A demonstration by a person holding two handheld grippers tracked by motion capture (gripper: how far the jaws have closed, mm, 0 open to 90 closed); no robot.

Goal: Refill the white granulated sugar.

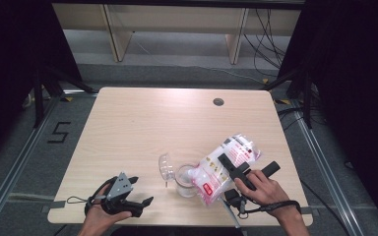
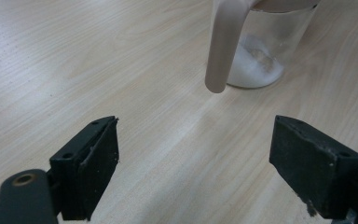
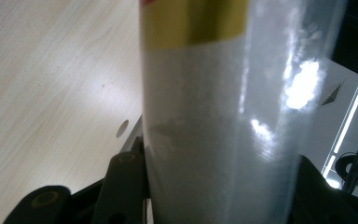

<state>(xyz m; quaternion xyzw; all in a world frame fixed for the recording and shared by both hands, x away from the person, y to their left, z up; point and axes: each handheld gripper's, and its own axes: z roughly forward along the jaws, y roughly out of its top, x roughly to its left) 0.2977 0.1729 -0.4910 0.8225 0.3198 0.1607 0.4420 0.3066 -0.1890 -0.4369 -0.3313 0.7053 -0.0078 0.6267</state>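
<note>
- The right gripper, at about five o'clock on the table, is clenched across the middle of a plastic bag of white grains; in the right gripper view the bag sits between the two black jaws and presses against both.
- The right hand holds that gripper from the four o'clock side, with its cable looping at the wrist.
- The bag is tilted, its top end up toward two o'clock and its lower corner down toward eight o'clock, at the mouth of a clear cup.
- The cup stands upright on the table near six o'clock, with a layer of white grains on its bottom; the left gripper view shows those grains through the glass.
- Whether the bag's corner touches the cup's rim is hard to tell from above.
- A clear lid rests tilted just beside the cup, at its ten o'clock.
- The left gripper lies low at about seven o'clock, held by the left hand, its jaws released and standing wide apart over bare wood, pointed toward the cup.
- Between those jaws and the cup nothing stands in the way.
- A small dark round hole sits in the table top near one o'clock, well apart from everything else.
</note>
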